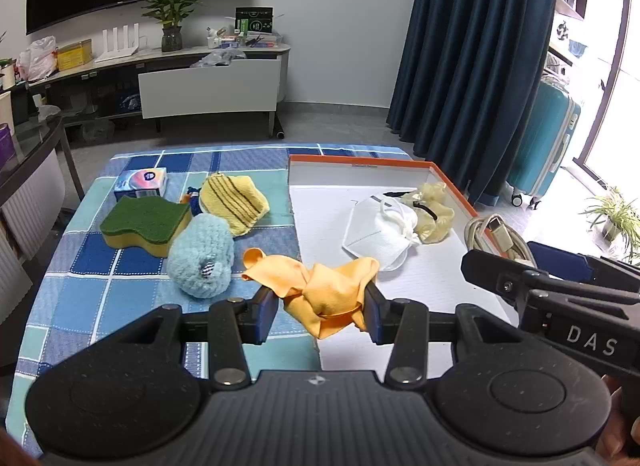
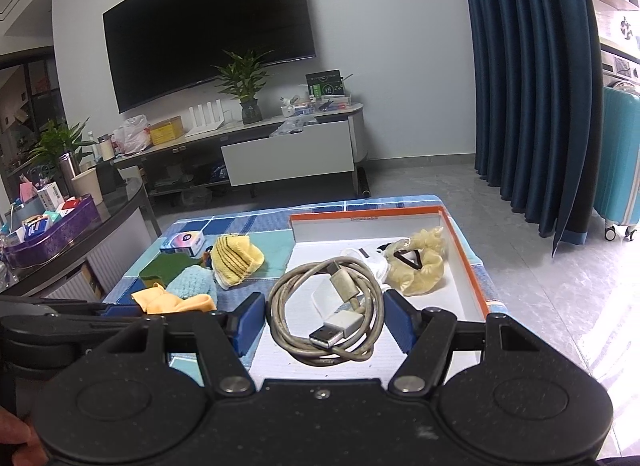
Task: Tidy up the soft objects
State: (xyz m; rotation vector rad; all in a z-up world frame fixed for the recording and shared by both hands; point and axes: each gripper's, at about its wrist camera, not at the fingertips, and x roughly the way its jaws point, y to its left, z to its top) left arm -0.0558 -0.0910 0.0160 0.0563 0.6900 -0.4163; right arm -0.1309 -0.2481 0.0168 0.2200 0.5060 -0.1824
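My left gripper (image 1: 320, 312) is shut on an orange cloth (image 1: 320, 292) and holds it over the left edge of the orange-rimmed white tray (image 1: 452, 181). My right gripper (image 2: 324, 322) is shut on a coiled grey USB cable (image 2: 332, 306) above the tray's near part. In the tray lie a white face mask (image 1: 376, 229) and a pale yellow scrunchie (image 1: 432, 205). On the blue checked cloth (image 1: 100, 286) to the left lie a light blue knitted ball (image 1: 200, 258), a yellow striped knit (image 1: 234, 201) and a green-topped sponge (image 1: 144, 221).
A small tissue packet (image 1: 142, 181) sits at the table's far left. A glass side table (image 2: 80, 217) with a purple basket stands to the left. A TV cabinet (image 1: 208, 81) is beyond, dark blue curtains (image 1: 472, 45) and a teal suitcase (image 1: 544, 137) to the right.
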